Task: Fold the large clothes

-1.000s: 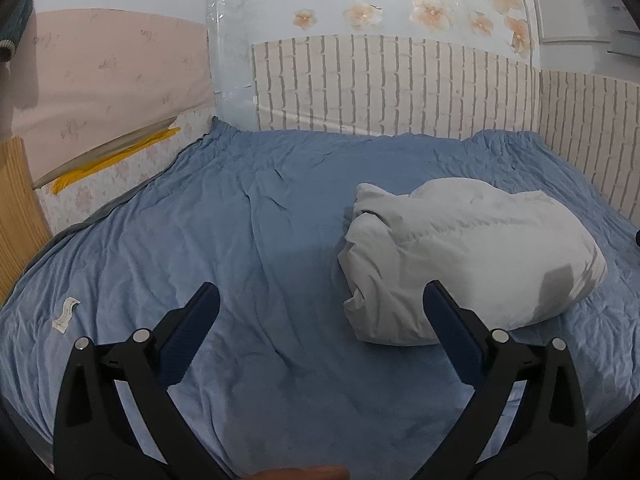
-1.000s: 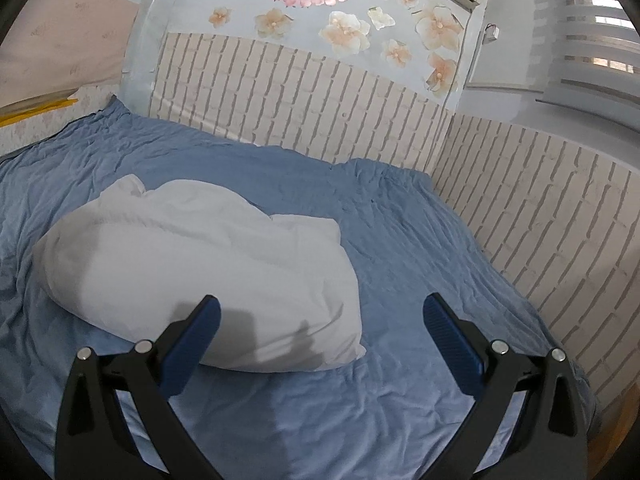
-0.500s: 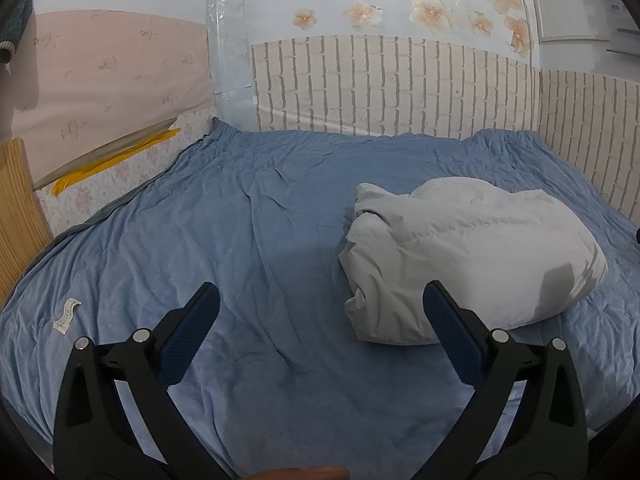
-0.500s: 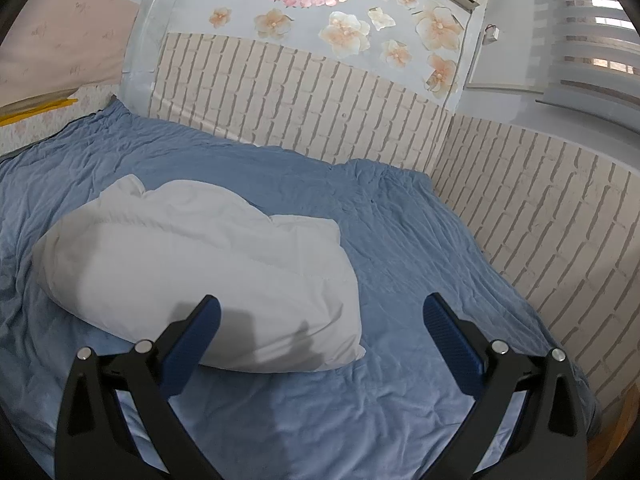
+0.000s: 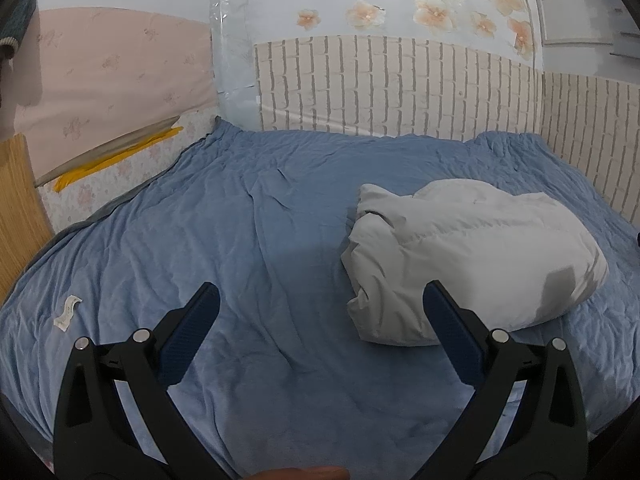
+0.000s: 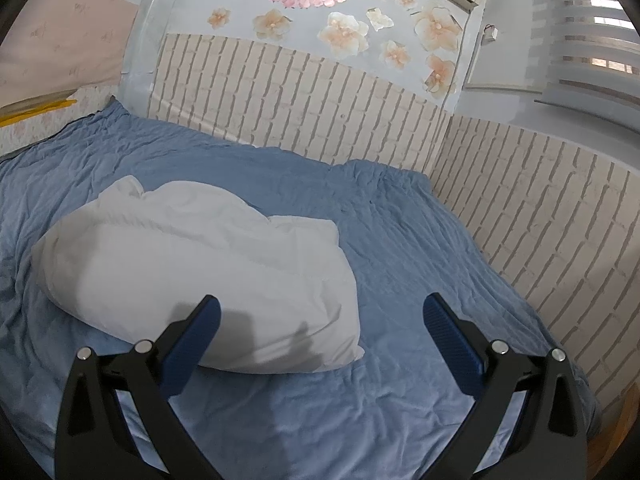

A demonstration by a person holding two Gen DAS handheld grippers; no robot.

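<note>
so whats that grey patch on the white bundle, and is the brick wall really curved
Left wrist view: the grey patch is a shadow on the white padded garment, near its right end. Right wrist view: darker shadows fall on its near edge, by the open right tongs. The bowed brick wall is fisheye distortion.

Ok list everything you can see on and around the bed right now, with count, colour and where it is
garment: one, white, puffy, bundled on the sheet toward the right side of the bed
sheet: one, blue, wrinkled, covering the whole bed
label: one, white, small, lying on the sheet near its left edge
brick panel: cream, lining the walls at the head and right side of the bed
flower decals: several, peach, on the wall above the brick panel
blind: one, grey-white, at the window upper right
left gripper: one, black with blue pads, open, over bare sheet
right gripper: one, black with blue pads, open, just short of the garment
</note>
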